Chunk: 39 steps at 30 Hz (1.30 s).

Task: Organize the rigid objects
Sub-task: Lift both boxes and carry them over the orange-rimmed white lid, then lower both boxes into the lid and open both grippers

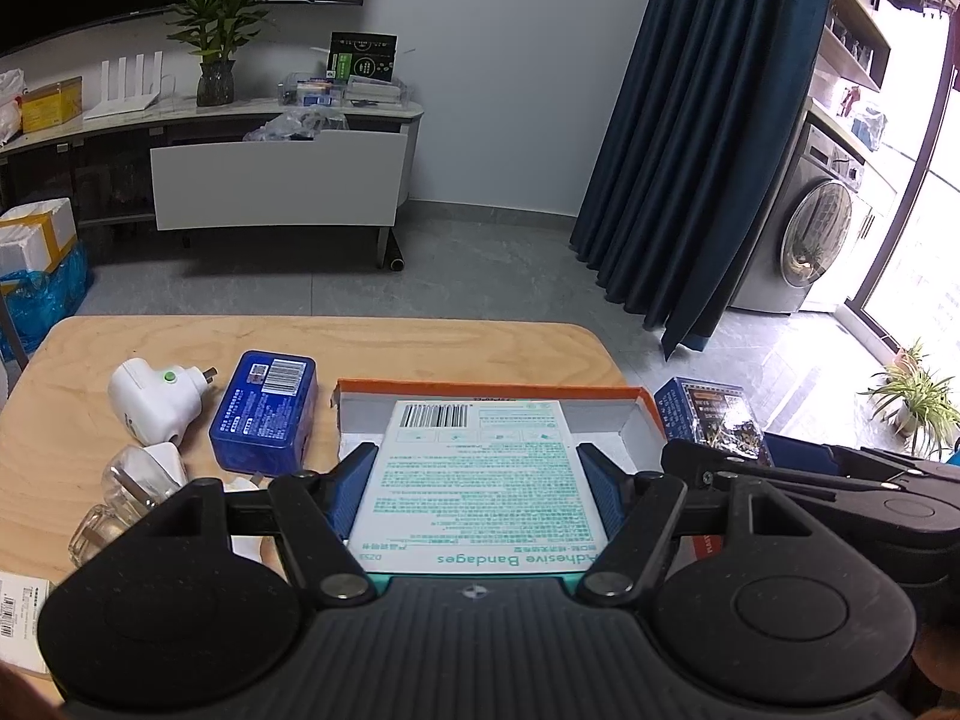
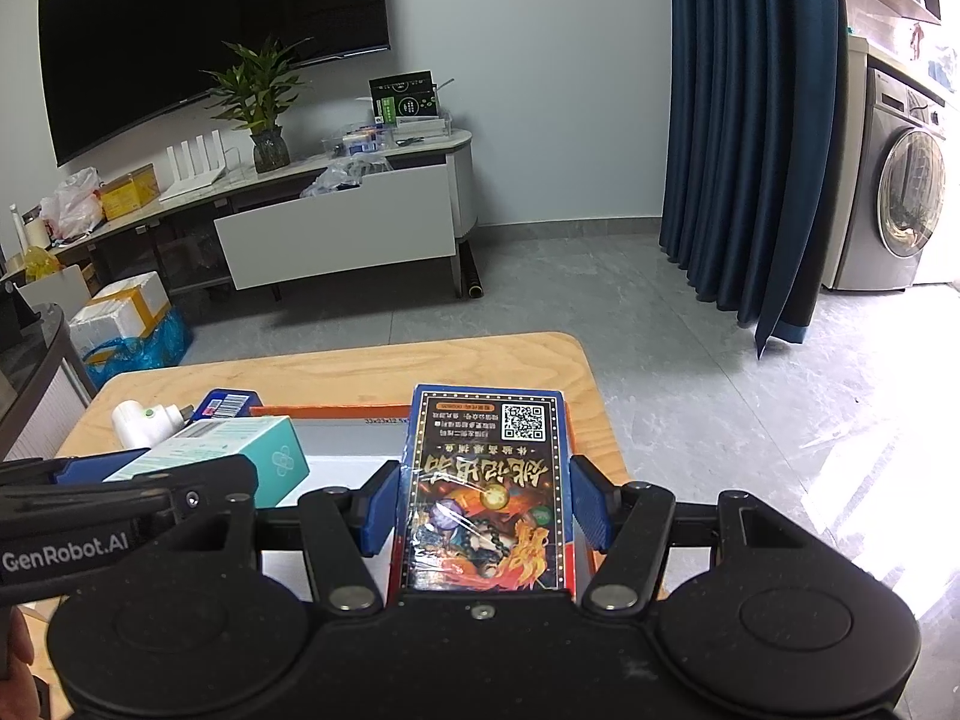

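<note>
Left gripper [image 1: 480, 489] clamps the adhesive bandage box [image 1: 480, 480], frame centre; right gripper [image 2: 485, 507] clamps the playing-card box [image 2: 486, 480] above the orange-rimmed tray [image 1: 480, 387].

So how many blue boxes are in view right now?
2: a blue barcoded box lying on the table beside the white plug adapter, and a blue picture box held in the right hand-held gripper. Others may be hidden.

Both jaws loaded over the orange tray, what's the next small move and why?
Probably lower the left gripper and set the bandage box flat in the orange tray. That box already hangs over the tray's bare floor, while the right gripper holds the card box at the tray's right edge.
</note>
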Each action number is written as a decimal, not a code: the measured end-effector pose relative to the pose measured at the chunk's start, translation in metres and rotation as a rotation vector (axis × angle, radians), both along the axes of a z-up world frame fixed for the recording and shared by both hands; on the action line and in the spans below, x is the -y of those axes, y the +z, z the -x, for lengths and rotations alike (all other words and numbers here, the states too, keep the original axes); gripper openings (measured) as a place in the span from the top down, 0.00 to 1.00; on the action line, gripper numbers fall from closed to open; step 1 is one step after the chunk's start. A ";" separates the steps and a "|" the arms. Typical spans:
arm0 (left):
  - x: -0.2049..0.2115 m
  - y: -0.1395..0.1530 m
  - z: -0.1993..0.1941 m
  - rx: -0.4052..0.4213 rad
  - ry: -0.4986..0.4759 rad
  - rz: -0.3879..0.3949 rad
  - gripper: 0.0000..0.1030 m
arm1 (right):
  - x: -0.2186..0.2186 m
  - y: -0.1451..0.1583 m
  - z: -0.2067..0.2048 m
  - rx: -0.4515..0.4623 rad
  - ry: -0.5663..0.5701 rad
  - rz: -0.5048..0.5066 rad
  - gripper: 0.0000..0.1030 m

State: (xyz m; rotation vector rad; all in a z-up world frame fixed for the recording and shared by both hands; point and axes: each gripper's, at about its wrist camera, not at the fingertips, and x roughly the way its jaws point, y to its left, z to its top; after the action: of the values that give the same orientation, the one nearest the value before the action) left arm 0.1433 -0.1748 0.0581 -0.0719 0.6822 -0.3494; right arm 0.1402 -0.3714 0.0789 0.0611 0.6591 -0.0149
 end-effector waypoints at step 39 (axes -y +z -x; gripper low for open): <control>0.011 -0.031 -0.039 -0.033 0.048 -0.029 0.30 | 0.001 -0.041 -0.057 -0.076 0.020 0.048 0.30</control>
State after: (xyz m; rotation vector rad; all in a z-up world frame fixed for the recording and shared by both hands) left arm 0.1818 -0.1860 0.0274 -0.0670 0.7168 -0.2926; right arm 0.1970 -0.3723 0.0384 0.0073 0.7355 -0.0140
